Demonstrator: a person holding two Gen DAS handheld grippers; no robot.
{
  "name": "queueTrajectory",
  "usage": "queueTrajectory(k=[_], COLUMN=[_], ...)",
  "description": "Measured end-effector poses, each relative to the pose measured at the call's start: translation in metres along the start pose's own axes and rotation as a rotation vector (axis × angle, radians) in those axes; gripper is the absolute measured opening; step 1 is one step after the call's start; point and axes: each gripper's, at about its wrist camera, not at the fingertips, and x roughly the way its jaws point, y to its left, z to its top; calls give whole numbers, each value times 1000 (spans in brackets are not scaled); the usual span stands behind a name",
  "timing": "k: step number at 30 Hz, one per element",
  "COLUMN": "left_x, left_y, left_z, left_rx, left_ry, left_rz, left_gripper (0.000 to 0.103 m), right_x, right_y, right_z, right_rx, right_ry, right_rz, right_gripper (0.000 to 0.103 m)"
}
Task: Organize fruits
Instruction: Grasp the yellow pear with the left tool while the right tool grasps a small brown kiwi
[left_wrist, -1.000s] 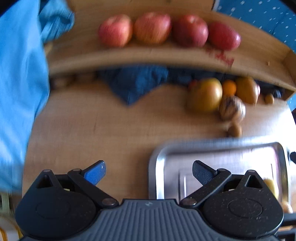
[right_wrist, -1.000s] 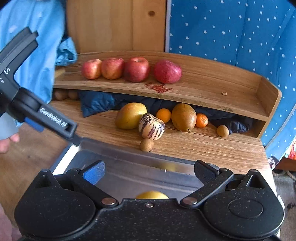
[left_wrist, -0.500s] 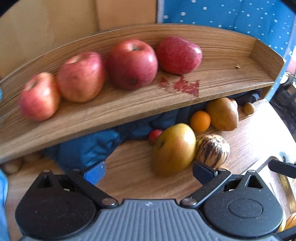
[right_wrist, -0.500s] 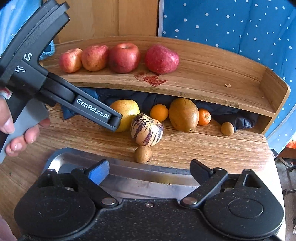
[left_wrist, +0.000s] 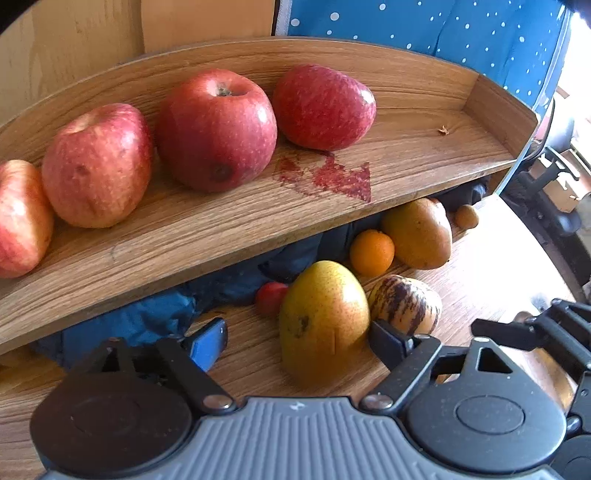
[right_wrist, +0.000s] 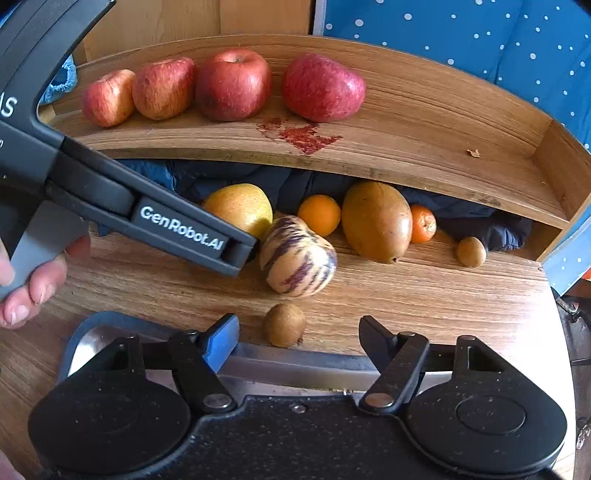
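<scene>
My left gripper (left_wrist: 297, 341) is spread wide and holds nothing; the yellow-green, speckled pear-shaped fruit (left_wrist: 323, 319) sits between its two fingers, the black finger (left_wrist: 388, 341) close against its right flank, the blue-padded finger (left_wrist: 208, 341) well off to its left. I cannot tell whether the black finger touches the skin. My right gripper (right_wrist: 297, 338) is also spread and empty, over the far rim of the shiny metal tray (right_wrist: 295, 363), most of which its body hides. A small brown kiwi (right_wrist: 284, 325) lies on the wooden table (right_wrist: 424, 306) just beyond that rim, between the right fingertips as seen from the right wrist.

Beside the pear-shaped fruit, on its right, lies the cream fruit with purple stripes (left_wrist: 406, 304), partly covered by my black finger. Behind them are a round orange (left_wrist: 371, 253) and a large brown-gold mango (left_wrist: 417, 232), and a small brown fruit (left_wrist: 466, 216) farther back, half under the shelf edge. A little red fruit (left_wrist: 271, 297) peeks from behind the pear-shaped one; what it is I cannot make out. A second orange (right_wrist: 423, 223) shows only from the right wrist, tucked behind the mango. Dark blue cloth (left_wrist: 147, 317) is bunched under the curved wooden shelf (left_wrist: 207, 236).

On the shelf stand four red apples in a row; the leftmost apple (left_wrist: 20, 218) is cut off by the picture edge. A flaky red stain (left_wrist: 332, 177) marks the wood in front of the rightmost one. My hand (right_wrist: 29, 280) shows only as fingertips at the left edge.
</scene>
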Motion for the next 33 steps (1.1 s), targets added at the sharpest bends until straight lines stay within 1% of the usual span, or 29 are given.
queueTrajectory(k=[5,7,10,12,17,22,24,33], left_x=[4,5,7,7,7,7,5,-12], left_y=[1,1,4,6,5,4,6,8], left_z=[4,5,6,6,5,4,1,-15], left_rx=[-14,-15,-19,-29,-38,-59,-70,-114], left_ry=[11,13,17,21,24,22,21,28], left_rz=[-49,-55,-71,-90,-124,-120,-116,-76], left_gripper=[76,76,74,71,57,56,56,56], right_x=[10,14,18,20,21,21,20,8], right_y=[3,3,4,4,8,9,7,1], right_z=[6,8,11,11,12,9,8,1], right_rx=[9,17,32,34,32,19,19,12], right_ry=[34,55,69,73,64,51,43,-5], right_rz=[-8,-11,-10,-8,0,2,7,35], right_gripper=[69,66,60,52,46,36,29,27])
